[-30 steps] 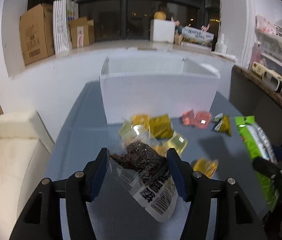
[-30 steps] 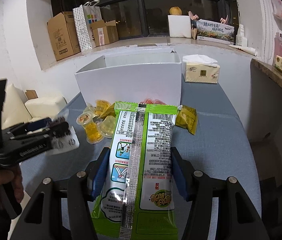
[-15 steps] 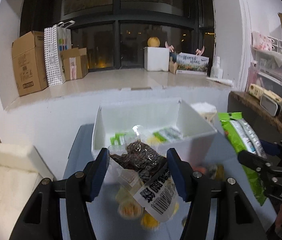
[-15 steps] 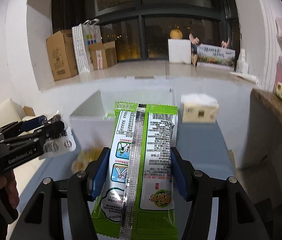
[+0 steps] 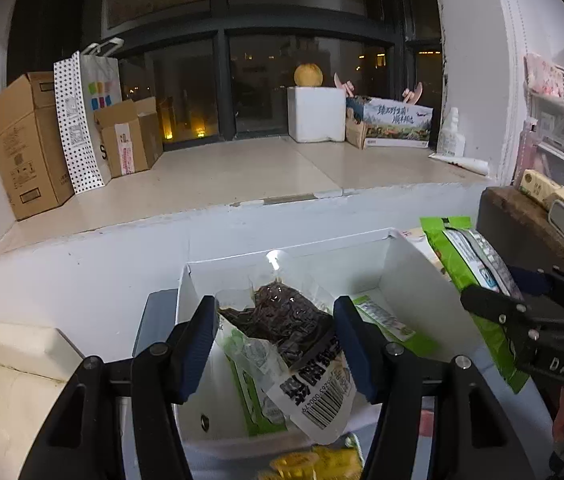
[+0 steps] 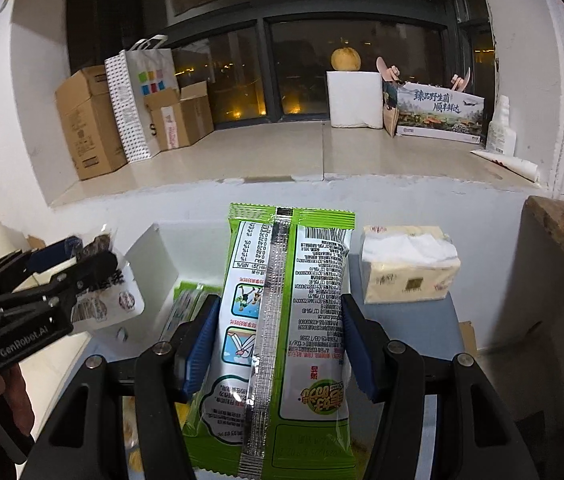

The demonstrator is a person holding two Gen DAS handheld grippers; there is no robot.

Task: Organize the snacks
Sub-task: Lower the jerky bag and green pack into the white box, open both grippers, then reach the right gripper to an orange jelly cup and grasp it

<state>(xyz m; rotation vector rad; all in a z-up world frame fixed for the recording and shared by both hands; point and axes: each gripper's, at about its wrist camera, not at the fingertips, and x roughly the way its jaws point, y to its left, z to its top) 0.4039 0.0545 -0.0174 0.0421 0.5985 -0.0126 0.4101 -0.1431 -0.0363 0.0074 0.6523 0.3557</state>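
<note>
home living room, cream sofa (image 5: 10,376), window ledge (image 5: 218,184) with cardboard boxes (image 5: 26,144), tissue pack (image 6: 407,266)

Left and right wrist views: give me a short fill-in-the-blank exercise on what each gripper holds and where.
1. The left gripper holds a clear bag of dark snacks above the open white ____.
2. The right gripper is shut on a ____ snack packet.
3. The yellow tissue pack lies on the packet's ____ in the right wrist view.

Missing: box; green; right

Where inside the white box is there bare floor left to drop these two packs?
Bare floor in the white box lies by its left wall and at the far right corner. Green packets crowd the middle, under the dark snack bag.
</note>
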